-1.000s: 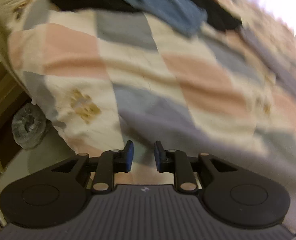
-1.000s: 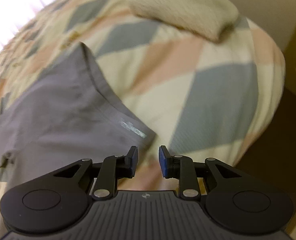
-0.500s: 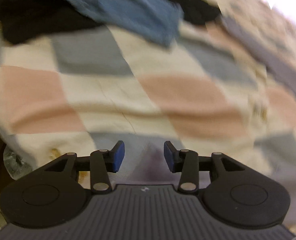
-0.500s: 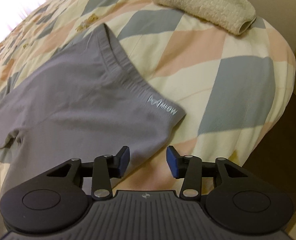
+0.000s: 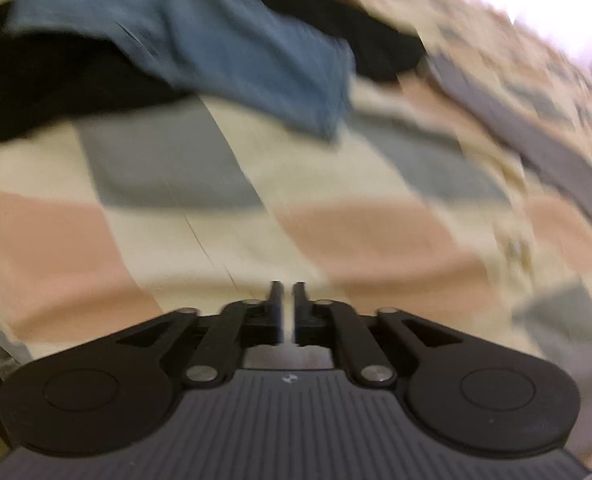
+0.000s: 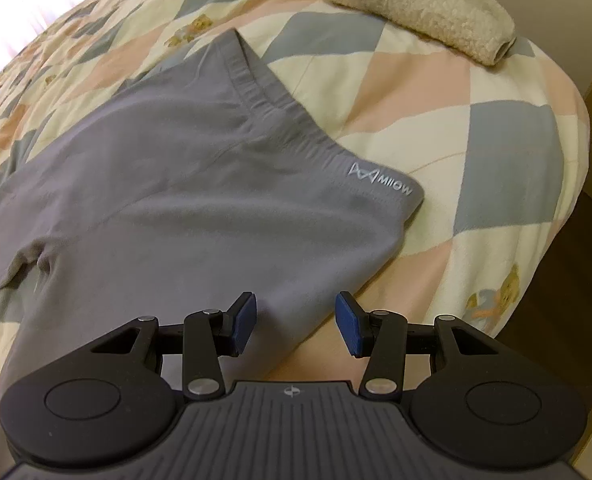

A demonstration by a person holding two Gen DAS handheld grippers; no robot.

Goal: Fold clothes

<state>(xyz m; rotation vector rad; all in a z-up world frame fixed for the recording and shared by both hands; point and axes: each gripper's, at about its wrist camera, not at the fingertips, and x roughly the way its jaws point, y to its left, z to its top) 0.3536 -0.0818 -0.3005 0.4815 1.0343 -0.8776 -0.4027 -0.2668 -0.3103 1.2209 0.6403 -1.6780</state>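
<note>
**Grey pants flat on the bed, right side edge about to be taken**

Grey pants (image 6: 195, 184) lie spread on the quilt (image 6: 496, 160), filling the centre-left of the right view. The waistband runs diagonally to a logo corner at mid-right. A dark grey strip at the right edge of the left view is prob. one leg.

Handling (my guess): thin stretch knit, light and floppy, no stiffness. It'll sag and drag on the quilt, and it won't break. Best hold looks like the waistband corner by the logo, since the doubled hem is less likely to slip, plus a leg end w/ the other hand. Pinch both layers or only the top one lifts.

Right gripper (image 6: 296, 320): fingers about half open, nothing gripped. The pants' side edge sits below and between the pads, which aren't pressing it.

Left gripper (image 5: 288, 290): jaws closing, down to a thin slit. The frame is blurred, so can't tell if any cloth is pinched.

Also on the bed are a rolled towel (image 6: 416, 4) at upper right, and a blue garment (image 5: 215, 40) over a black one (image 5: 55, 92) at the top of the left view.

Vs earlier:
- Right jaws are wider than 1 s ago, and the pants sit larger and lower in frame, w/ the edge now between the pads.
- Left jaws were well apart half a sec ago over grey cloth. Now almost shut, w/ pink and cream quilt ahead.
</note>
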